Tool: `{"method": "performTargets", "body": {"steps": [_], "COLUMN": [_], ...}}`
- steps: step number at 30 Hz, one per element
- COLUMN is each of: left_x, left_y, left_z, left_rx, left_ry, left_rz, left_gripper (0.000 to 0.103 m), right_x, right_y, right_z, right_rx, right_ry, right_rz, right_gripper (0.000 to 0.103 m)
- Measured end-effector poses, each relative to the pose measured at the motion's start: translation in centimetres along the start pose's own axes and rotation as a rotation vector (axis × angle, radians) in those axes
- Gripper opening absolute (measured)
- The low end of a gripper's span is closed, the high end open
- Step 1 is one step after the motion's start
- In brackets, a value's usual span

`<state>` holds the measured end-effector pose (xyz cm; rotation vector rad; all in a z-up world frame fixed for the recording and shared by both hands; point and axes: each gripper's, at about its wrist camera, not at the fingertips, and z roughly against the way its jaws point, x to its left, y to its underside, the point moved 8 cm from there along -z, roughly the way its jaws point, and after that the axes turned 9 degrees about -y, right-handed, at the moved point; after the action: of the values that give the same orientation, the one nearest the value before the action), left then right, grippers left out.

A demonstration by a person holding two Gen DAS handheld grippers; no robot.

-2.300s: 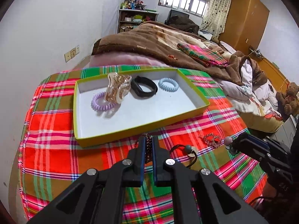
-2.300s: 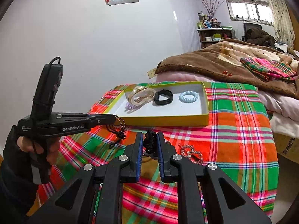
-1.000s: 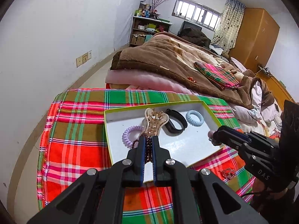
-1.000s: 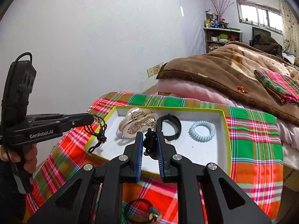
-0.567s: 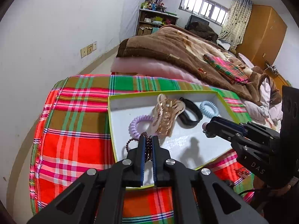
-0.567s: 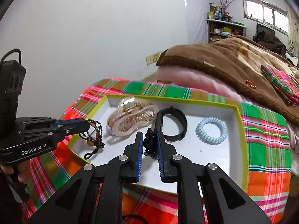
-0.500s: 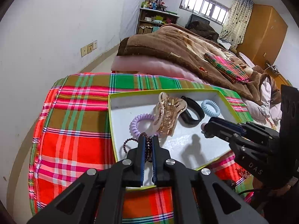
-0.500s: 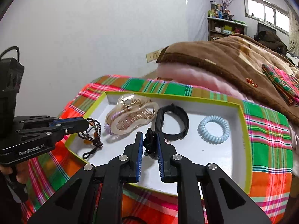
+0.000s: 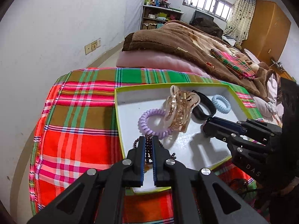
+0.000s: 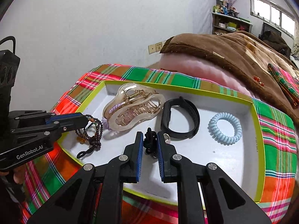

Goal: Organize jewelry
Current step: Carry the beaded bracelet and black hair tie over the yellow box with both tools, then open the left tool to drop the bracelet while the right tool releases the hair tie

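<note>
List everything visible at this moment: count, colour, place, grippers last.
tray: 1, white with yellow-green rim, on the plaid cloth
plaid cloth: 1, red and green, under the tray
hair claw: 1, clear gold, far left in tray
coil ties: 2, lilac partly under the claw, blue at right
wristband: 1, black, tray middle
bead bracelet: 1, dark, in left gripper
black cord piece: 1, in right gripper
blanket: 1, brown, behind

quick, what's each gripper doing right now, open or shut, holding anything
Left gripper: shut on the beaded bracelet, over the tray.
Right gripper: shut on a black knotted cord piece, over the tray too.
</note>
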<state>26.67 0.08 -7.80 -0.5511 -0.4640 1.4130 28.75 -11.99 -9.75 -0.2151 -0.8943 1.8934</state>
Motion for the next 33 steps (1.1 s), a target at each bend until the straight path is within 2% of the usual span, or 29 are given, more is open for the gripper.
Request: {"method": "performTargets", "body": {"steps": [13, 18, 25, 28, 33], "left_x": [0.3, 0.3, 0.1, 0.0, 0.1], "left_y": [0.6, 0.5, 0.6, 0.6, 0.7], "left_z": [-0.8, -0.5, -0.3, 0.2, 0.9], "left_rx": [0.036, 0.03, 0.029, 0.022, 0.012], "left_ry": [0.002, 0.018, 0.012, 0.004, 0.002], "left_rz": [0.022, 0.025, 0.021, 0.019, 0.022], "left_gripper": [0.008, 0.018, 0.021, 0.037, 0.039], "right_x": [0.3, 0.4, 0.2, 0.2, 0.2], "right_y": [-0.3, -0.4, -0.4, -0.4, -0.4], "right_z": [-0.6, -0.7, -0.5, -0.1, 0.6], "right_rx": [0.012, 0.014, 0.007, -0.006, -0.022], "right_ry": [-0.015, -0.016, -0.017, -0.014, -0.008], "right_rz": [-0.003, -0.003, -0.014, -0.023, -0.038], "right_gripper": [0.015, 0.015, 0.017, 0.018, 0.019]}}
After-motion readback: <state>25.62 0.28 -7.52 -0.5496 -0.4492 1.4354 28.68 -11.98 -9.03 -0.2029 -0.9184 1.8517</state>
